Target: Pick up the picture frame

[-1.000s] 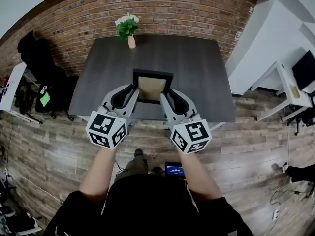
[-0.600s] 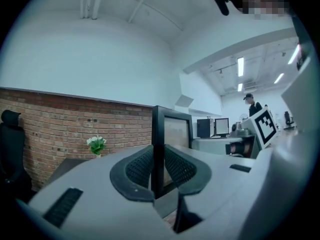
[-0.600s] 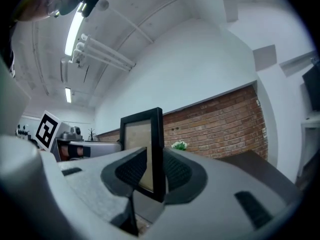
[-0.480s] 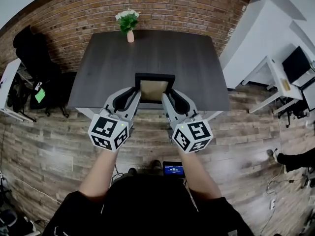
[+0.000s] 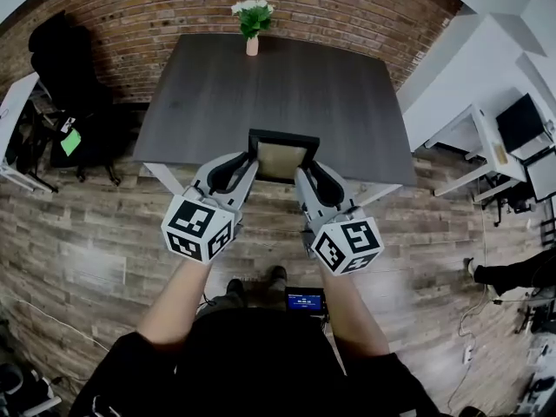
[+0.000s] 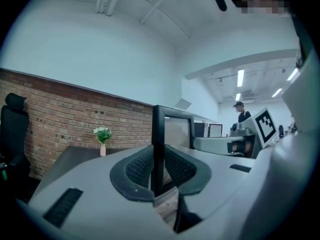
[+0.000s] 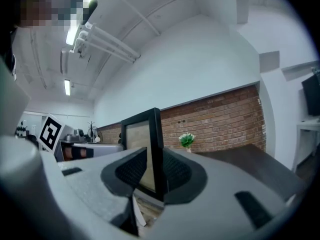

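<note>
The picture frame point(image 5: 281, 157) has a black border and a tan panel. It stands upright in the air over the near edge of the dark table point(image 5: 278, 94), held from both sides. My left gripper point(image 5: 250, 162) is shut on its left border, and the black edge point(image 6: 158, 134) runs between the ribbed pads point(image 6: 139, 168) in the left gripper view. My right gripper point(image 5: 302, 174) is shut on the right border point(image 7: 156, 149), with the pads point(image 7: 176, 173) pressed to it in the right gripper view. Both grippers point level.
A small vase of flowers point(image 5: 252, 20) stands at the table's far edge by the brick wall. A black chair point(image 5: 65, 68) and a white desk point(image 5: 13, 129) are at the left; white desks point(image 5: 486, 137) are at the right. A person point(image 6: 243, 115) stands far off.
Both grippers have drawn the frame back from over the table to its near edge. The table and vase now sit farther up in the head view.
</note>
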